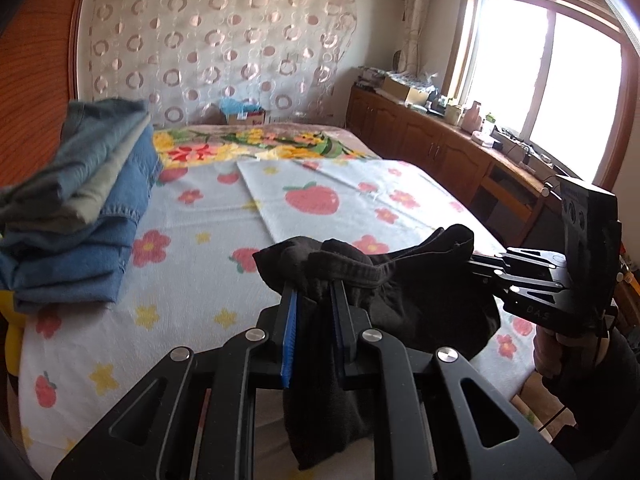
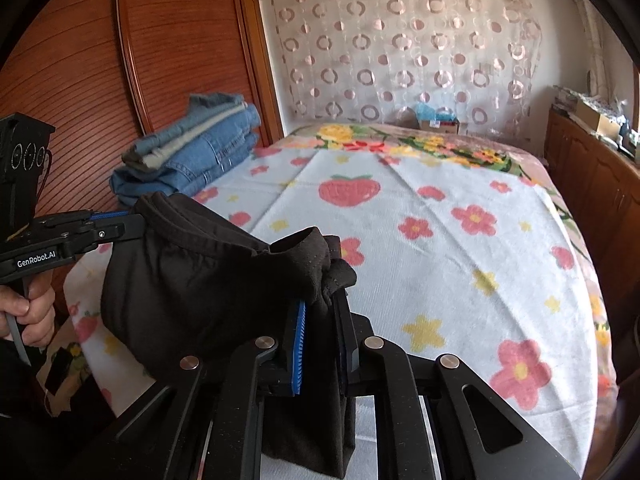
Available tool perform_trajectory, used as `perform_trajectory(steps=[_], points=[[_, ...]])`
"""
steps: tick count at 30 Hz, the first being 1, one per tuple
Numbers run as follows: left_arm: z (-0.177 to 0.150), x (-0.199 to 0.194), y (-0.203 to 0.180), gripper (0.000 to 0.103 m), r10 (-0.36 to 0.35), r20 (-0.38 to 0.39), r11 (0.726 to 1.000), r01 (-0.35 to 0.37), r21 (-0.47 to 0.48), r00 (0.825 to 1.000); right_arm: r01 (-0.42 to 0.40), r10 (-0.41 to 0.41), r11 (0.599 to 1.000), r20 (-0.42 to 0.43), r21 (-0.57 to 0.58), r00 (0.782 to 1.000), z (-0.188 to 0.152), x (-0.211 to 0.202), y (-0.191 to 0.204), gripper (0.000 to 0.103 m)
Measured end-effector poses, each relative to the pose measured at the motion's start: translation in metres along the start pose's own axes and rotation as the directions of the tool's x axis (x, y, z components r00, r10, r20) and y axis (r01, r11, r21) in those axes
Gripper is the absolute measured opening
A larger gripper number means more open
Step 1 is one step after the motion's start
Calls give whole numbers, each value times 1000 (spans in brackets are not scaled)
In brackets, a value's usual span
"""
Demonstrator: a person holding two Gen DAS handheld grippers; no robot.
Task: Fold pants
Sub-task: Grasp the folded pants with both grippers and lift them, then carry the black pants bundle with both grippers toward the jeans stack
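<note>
Item: black pants (image 1: 404, 280), held in the air over the near edge of the bed (image 1: 192, 264), slung between two tools by what looks like the waistband, the rest hanging down out of view. Left tool (image 1: 314, 292): clamped on one bunched end of the band, cloth wedged between blue pad and opposite finger. Right tool (image 2: 322, 304): clamped on the other end, a wad of fabric spilling over its tip. Band between them sags and is crumpled, not taut. Bed: strawberry-and-flower blanket (image 2: 440, 240), bare across the middle; stack of folded jeans (image 2: 192, 152) at the far left by the wooden headboard (image 2: 180, 40), well apart from the pants. Step in hand, as judged: spreading the garment before laying it down. To do it well: draw the tools apart until the band runs straight, lift so the legs hang free and untwisted, then lower onto the open middle of the blanket, hems first, clear of the jeans; keep both grips firm, since the bunched holds could slip
</note>
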State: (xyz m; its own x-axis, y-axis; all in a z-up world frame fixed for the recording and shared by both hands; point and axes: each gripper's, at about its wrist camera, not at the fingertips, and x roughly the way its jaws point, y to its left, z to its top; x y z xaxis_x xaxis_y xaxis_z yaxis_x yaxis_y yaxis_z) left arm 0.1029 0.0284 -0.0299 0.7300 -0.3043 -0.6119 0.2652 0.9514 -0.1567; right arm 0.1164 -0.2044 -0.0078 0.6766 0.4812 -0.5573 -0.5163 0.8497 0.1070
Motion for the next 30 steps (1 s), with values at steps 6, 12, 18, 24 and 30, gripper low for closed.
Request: perform_trajectory(steps=[6,12,18,24,30], points=[[13,-9,-11,15,8,33,999,-9,33,999,23,-23,1000,71,0,997,4,-17,1,12],[27,-17,-21,8,14,70,997,-20,77,997,26,-25,1000,96,-11,995,5,-22,3,11],[20,4,-2,9,46,-4,999,-46,25,999,72,-71,997,38,-15,997,2,-3,3,11],[7,42,20,47,60,-121,998,-63,-26,991,80,-78,996,-35,40,996,0,23,-17,11],[-1,82,22,48,41,-225,998,-52,-41,973,81,-77,995,-61,56,995,-1,32,-21,11]])
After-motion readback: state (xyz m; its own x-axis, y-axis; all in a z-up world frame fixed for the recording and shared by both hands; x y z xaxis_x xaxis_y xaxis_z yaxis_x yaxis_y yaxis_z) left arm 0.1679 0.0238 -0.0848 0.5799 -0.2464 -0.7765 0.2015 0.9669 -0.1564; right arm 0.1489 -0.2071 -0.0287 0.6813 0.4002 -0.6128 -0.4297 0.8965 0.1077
